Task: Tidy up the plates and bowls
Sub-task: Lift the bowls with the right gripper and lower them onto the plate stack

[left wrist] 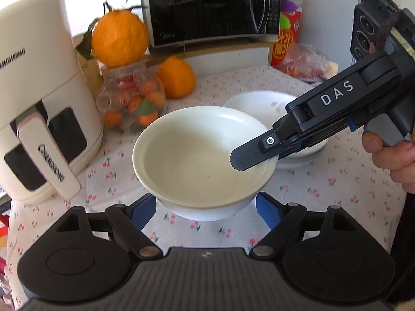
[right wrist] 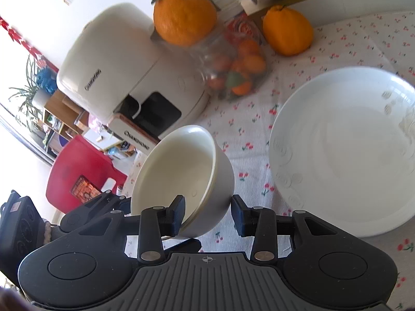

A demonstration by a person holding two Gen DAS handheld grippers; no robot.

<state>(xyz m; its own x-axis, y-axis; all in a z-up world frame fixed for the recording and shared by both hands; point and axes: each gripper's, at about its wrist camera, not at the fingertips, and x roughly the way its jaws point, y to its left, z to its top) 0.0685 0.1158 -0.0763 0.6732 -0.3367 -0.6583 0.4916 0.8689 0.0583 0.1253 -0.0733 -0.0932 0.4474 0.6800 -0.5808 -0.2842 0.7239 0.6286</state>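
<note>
Cherry-print cloth (left wrist: 298,83) covers a crowded kitchen table, hemmed at the back by a black microwave (left wrist: 210,7), on the left by a white air fryer (left wrist: 44,96), and by a clear jar of small oranges (left wrist: 132,98); bare cloth shows only along the near edge. At centre sits a cream ceramic bowl (left wrist: 199,155), just in front of a wide white embossed plate (right wrist: 345,153). The left gripper (left wrist: 206,208) stands spread, its blue pads flanking the bowl's base without touching it. The right gripper (right wrist: 208,216) reaches in from the right, one finger inside the bowl and one outside, straddling the rim with a visible gap. The person's hand (left wrist: 391,155) grips its handle, angling it downward.
</note>
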